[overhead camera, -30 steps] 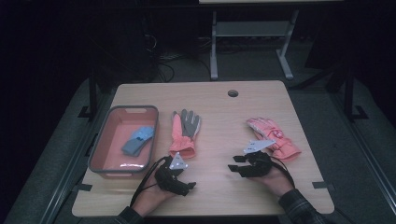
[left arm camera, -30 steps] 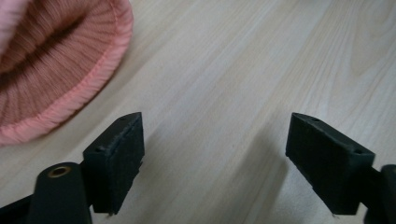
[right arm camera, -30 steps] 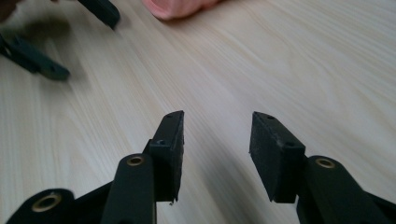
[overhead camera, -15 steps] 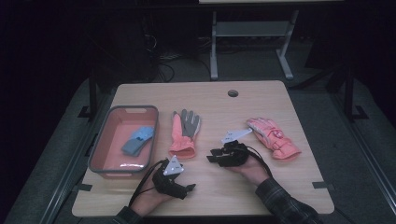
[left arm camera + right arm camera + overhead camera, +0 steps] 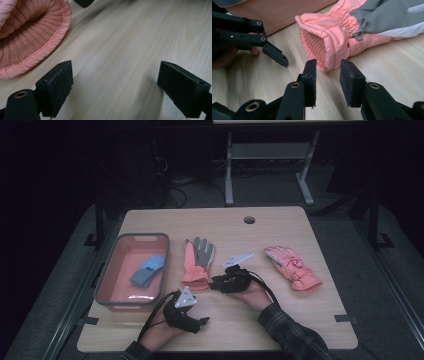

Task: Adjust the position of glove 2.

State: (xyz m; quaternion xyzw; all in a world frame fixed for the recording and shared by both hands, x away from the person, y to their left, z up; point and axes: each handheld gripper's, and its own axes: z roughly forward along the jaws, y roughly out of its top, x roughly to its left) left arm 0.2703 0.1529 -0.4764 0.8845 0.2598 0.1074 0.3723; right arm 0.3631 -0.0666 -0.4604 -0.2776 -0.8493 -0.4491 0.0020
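A pink glove with a grey palm [image 5: 197,262] lies mid-table, its knit cuff [image 5: 322,47] toward me. My right gripper [image 5: 215,282] has come in from the right, level with the table. Its jaws have just been closing and stand a little apart [image 5: 327,65]. The cuff's edge lies just ahead of the tips, and the pads do not press on it. My left gripper [image 5: 190,302] rests near the front edge, below the cuff. Its jaws have just been opening and stand wide over bare wood [image 5: 115,72], with the cuff [image 5: 27,42] at the upper left.
A grey-rimmed pink tray [image 5: 107,275] at the left holds a blue glove [image 5: 148,270]. A second pink glove [image 5: 292,267] lies to the right. A round cable hole [image 5: 249,220] sits near the table's far edge. One finger [image 5: 275,54] of the left gripper reaches toward the cuff.
My right hand has moved left, from beside the right-hand pink glove to the cuff of the middle glove. The left hand has barely shifted.
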